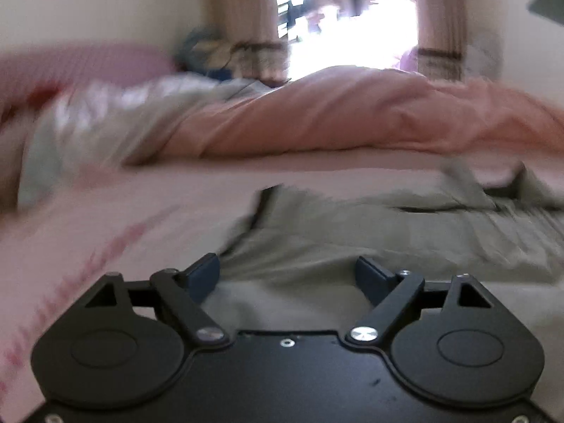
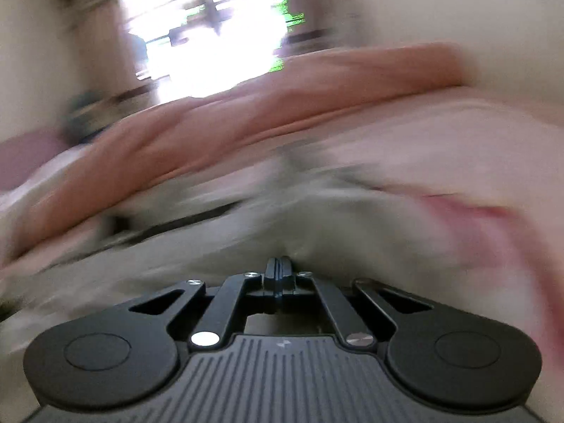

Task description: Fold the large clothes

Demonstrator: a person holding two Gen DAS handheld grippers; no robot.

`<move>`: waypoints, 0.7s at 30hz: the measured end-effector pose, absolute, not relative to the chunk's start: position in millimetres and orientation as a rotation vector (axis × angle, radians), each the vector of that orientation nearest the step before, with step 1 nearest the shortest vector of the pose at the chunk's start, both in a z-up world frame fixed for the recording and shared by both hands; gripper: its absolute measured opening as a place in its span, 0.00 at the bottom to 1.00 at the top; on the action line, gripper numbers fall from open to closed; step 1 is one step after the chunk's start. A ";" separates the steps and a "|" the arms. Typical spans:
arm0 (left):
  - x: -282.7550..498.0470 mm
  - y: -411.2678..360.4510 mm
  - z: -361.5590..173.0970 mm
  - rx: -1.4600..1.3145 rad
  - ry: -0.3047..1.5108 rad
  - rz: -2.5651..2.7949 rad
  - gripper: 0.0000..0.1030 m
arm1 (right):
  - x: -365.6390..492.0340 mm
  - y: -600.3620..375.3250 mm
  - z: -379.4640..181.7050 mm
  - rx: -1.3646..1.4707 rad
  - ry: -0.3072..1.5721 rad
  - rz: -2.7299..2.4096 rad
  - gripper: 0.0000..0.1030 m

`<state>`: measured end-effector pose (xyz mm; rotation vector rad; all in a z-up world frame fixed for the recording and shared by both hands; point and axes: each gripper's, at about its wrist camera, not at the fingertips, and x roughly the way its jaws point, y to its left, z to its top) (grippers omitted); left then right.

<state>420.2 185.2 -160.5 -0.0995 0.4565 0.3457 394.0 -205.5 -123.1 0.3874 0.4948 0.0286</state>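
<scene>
Grey-green garment (image 1: 370, 232) lies spread on the pink-sheeted bed (image 1: 105, 218) before a rumpled salmon duvet (image 1: 352, 112), the left hand-held gripper (image 1: 287, 275) spread above it, the right hand-held gripper (image 2: 279, 271) pinching its cloth.

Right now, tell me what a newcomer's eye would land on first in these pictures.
The bright window at the top centre glares between curtains, over a heaped pink blanket across the bed. Nearer, a grey-green garment lies spread on the pale sheet, with the left gripper open just above it. In the blurred right view, the right gripper is shut, seemingly pinching that cloth.
</scene>
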 end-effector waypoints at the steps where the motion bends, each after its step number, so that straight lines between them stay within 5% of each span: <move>1: 420.1 200.0 -161.6 -0.153 0.455 0.358 0.86 | 394.5 -217.8 -125.8 0.393 0.492 -0.009 0.00; 5: 418.0 229.7 -163.1 -0.262 0.491 0.368 0.88 | 395.5 -253.5 -137.6 0.454 0.535 -0.219 0.20; 15: 388.2 142.4 -88.5 -0.094 0.357 0.288 0.91 | 330.7 -199.2 -61.3 0.428 0.275 0.085 0.19; 21: 362.3 67.6 -131.2 -0.033 0.511 0.151 0.90 | 300.4 -93.6 -84.5 0.436 0.472 0.392 0.19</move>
